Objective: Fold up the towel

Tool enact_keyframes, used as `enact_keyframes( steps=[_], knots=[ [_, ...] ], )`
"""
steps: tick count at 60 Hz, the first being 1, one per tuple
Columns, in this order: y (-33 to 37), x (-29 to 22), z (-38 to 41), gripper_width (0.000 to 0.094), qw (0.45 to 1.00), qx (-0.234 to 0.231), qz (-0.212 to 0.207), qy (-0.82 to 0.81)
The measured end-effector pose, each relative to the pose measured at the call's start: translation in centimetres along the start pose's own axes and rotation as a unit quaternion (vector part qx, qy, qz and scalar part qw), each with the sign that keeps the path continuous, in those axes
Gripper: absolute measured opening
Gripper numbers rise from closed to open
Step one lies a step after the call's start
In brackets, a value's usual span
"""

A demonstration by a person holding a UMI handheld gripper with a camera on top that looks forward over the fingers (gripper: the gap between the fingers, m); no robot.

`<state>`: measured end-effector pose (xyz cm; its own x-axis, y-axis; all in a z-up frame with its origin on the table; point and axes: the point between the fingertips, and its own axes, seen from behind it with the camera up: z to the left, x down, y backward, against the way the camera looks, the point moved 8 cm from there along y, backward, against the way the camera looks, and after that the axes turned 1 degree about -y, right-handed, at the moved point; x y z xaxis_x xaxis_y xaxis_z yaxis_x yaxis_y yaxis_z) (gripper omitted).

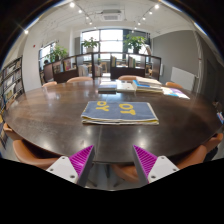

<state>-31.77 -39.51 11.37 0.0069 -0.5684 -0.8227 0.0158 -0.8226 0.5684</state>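
A blue-grey towel point(119, 112) with yellow markings lies flat on the dark round table point(60, 125), well ahead of the fingers. It looks folded into a rectangle with layered edges at the near side. My gripper point(114, 161) hangs above the table's near edge, its two fingers spread wide apart with nothing between the magenta pads point(82, 159). The towel lies beyond the fingertips, not touched.
Books or papers point(140, 86) lie on the table's far side. Orange chairs point(30, 152) stand around the table, one just below the fingers point(128, 172). Shelves point(10, 80) stand at the left, windows and plants at the back.
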Motion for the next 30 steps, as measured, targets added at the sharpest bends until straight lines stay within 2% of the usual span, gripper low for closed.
enact_keyframes(
  steps=[11,18,26,30],
  knots=[
    [-10.4,-4.7,8.2,0.0740,0.999,-0.045,0.014,0.023],
    [-17.2,-8.4,11.1,0.0718,0.999,-0.040,0.013,0.031],
    [-22.7,-10.9,13.1,0.0696,0.999,-0.035,0.011,0.038],
    [-24.8,-11.2,13.1,0.0655,0.998,-0.028,0.019,0.047]
  ],
)
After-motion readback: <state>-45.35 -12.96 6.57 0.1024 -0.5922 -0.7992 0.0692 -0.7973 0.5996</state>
